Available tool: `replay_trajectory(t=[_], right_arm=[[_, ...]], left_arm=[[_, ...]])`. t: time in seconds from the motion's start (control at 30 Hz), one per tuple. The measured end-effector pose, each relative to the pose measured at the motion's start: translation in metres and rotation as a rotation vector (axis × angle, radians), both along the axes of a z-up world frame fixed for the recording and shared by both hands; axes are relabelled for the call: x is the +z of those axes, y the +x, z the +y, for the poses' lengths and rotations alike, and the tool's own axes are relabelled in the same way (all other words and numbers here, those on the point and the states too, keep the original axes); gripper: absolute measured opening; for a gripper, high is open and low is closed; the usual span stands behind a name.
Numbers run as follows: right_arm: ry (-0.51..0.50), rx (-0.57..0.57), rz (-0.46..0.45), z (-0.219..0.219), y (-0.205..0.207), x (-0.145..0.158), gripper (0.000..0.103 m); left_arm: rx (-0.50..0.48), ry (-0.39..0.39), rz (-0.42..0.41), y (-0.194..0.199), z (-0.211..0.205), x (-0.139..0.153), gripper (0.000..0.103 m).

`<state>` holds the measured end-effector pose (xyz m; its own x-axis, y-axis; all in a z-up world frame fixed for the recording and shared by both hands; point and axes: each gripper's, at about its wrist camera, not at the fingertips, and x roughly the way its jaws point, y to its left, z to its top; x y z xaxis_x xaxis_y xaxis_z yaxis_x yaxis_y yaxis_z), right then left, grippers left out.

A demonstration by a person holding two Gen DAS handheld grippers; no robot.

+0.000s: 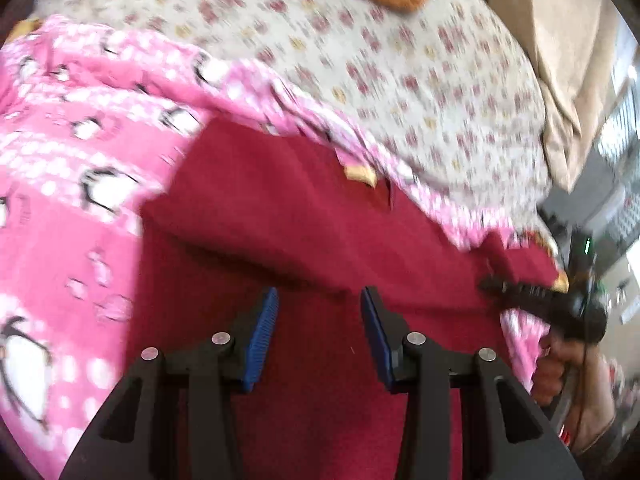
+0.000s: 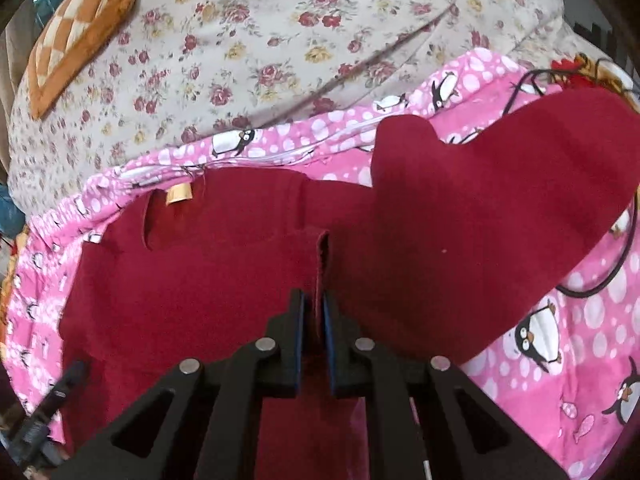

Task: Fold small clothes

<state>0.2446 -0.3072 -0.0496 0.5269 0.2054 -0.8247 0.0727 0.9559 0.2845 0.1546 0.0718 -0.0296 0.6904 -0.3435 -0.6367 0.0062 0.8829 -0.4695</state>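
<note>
right gripper (image 2: pixel 314 308) jaws clenched on dark red fleece garment (image 2: pixel 200 280); thin edge could slip. left gripper (image 1: pixel 318 304) released above it.

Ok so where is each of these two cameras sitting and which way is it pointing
Left wrist: sits on the left gripper, looking forward and down at the dark red fabric garment on the pink penguin-print blanket; open blue-padded jaws show, plus the right gripper at the far right.
Right wrist: sits on the right gripper, facing the garment, jaws shut on a raised edge of it; a lifted flap hangs to the right.
Shared: garment, blanket, floral bedsheet, orange checked cushion.
</note>
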Motion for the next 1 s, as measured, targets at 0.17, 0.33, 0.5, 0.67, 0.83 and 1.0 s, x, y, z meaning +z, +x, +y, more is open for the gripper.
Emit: replay_trajectory(t=[0.17,0.33,0.5,0.67,0.83,1.0], right_arm=[[0.002,-0.009,-0.017,0.001,-0.004,0.0,0.01],[0.048,-0.018,-0.182,0.002,-0.026,0.038,0.025],[-0.033,0.181,-0.241,0.047,-0.032,0.034,0.05],[-0.079,0.094,-0.056,0.047,-0.004,-0.002,0.045],[-0.074,0.093,-0.127,0.061,0.007,0.006,0.073],[-0.127,0.094,-0.093,0.068,0.008,0.0,0.071]], left_arm=[[0.121,-0.019,-0.129,-0.006,0.028,0.031,0.019],[0.02,0.109,-0.126,0.039,0.02,0.04,0.019],[0.03,0.17,0.115,0.09,0.023,-0.016,0.019],[0.047,0.204,-0.005,0.084,0.019,0.016,0.018],[-0.025,0.248,0.062,0.11,0.005,-0.005,0.024],[-0.017,0.211,0.097,0.106,0.007,-0.007,0.024]])
